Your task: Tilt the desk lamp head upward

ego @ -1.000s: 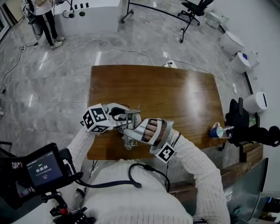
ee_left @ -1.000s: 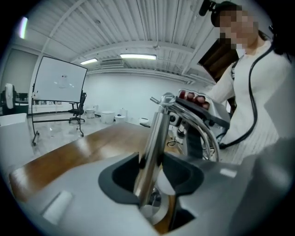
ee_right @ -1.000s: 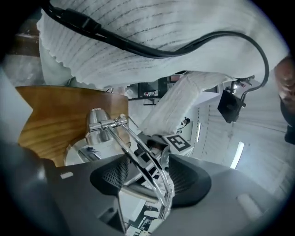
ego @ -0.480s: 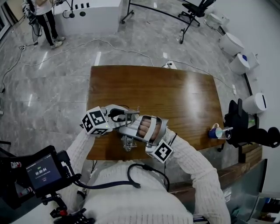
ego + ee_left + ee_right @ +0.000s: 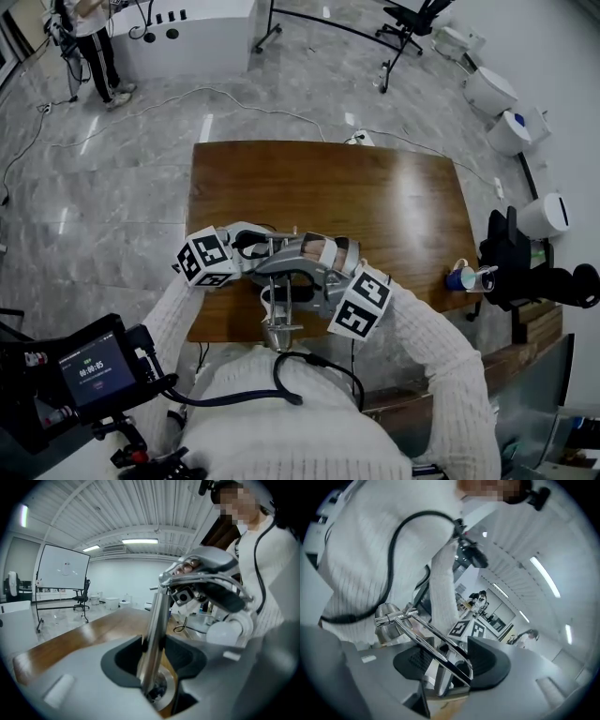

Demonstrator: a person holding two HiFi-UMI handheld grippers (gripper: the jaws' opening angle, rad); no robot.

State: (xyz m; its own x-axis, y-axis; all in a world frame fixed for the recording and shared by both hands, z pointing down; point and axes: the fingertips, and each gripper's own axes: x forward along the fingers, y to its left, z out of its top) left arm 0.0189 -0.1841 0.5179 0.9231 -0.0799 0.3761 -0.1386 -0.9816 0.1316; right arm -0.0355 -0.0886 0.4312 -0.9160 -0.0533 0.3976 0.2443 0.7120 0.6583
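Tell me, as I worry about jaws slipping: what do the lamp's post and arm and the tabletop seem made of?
The lamp post looks like polished metal, perhaps chromed; bright mirror streaks run along it. The lamp arm is thin rods with the same shiny metal look. The tabletop looks like brown wood or veneer, glossy; faint grain and glare show.
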